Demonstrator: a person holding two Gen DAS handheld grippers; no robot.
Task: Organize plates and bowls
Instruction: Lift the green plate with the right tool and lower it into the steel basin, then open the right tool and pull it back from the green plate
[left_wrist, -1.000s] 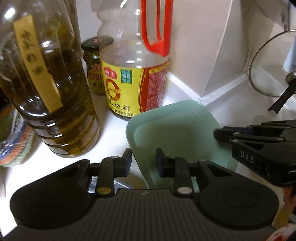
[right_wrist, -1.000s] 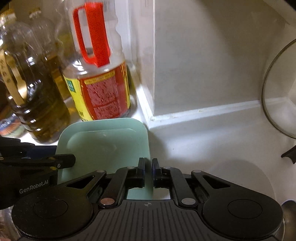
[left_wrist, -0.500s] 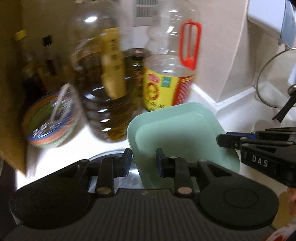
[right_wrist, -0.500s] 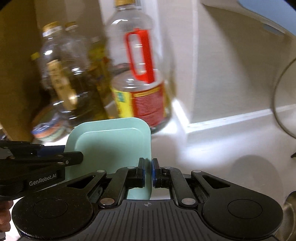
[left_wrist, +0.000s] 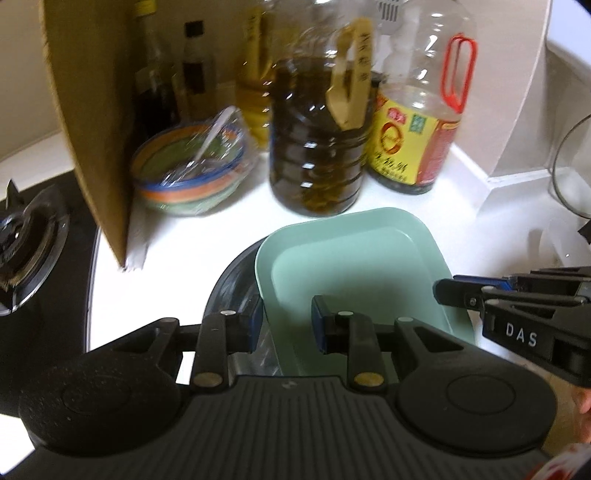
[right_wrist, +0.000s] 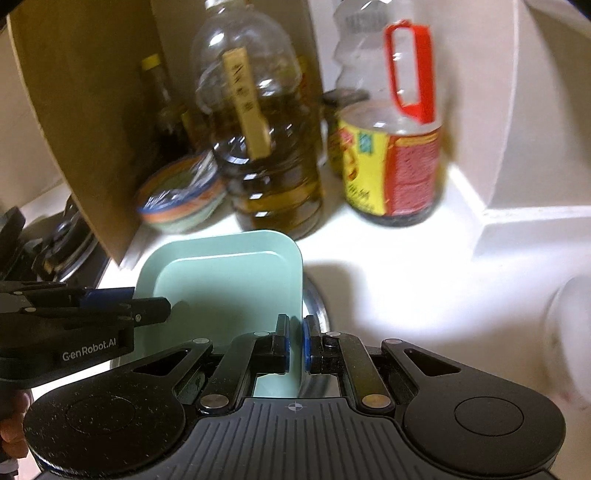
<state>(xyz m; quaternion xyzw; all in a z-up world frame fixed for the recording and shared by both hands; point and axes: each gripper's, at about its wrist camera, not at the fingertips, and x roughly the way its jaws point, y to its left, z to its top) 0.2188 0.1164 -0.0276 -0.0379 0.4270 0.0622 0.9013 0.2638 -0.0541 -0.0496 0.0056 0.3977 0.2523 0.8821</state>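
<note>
Gripping the green plate (right_wrist: 225, 284) by its right rim, my right claw (right_wrist: 294, 343) is clamped on it above the white tabletop (right_wrist: 388, 280); my left claw (left_wrist: 286, 323) straddles its left rim, fingers apart. Oil bottle (left_wrist: 317, 147) at twelve o'clock.

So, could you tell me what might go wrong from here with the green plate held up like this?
1. The right tool pinches the green plate only at its right rim; the left tool is open around the other rim, so the plate could pivot or slip.
2. The oil bottle and soy sauce bottle stand just beyond the plate's far edge; pushing forward could topple them.
3. The wrapped bowl sits close by too.
</note>
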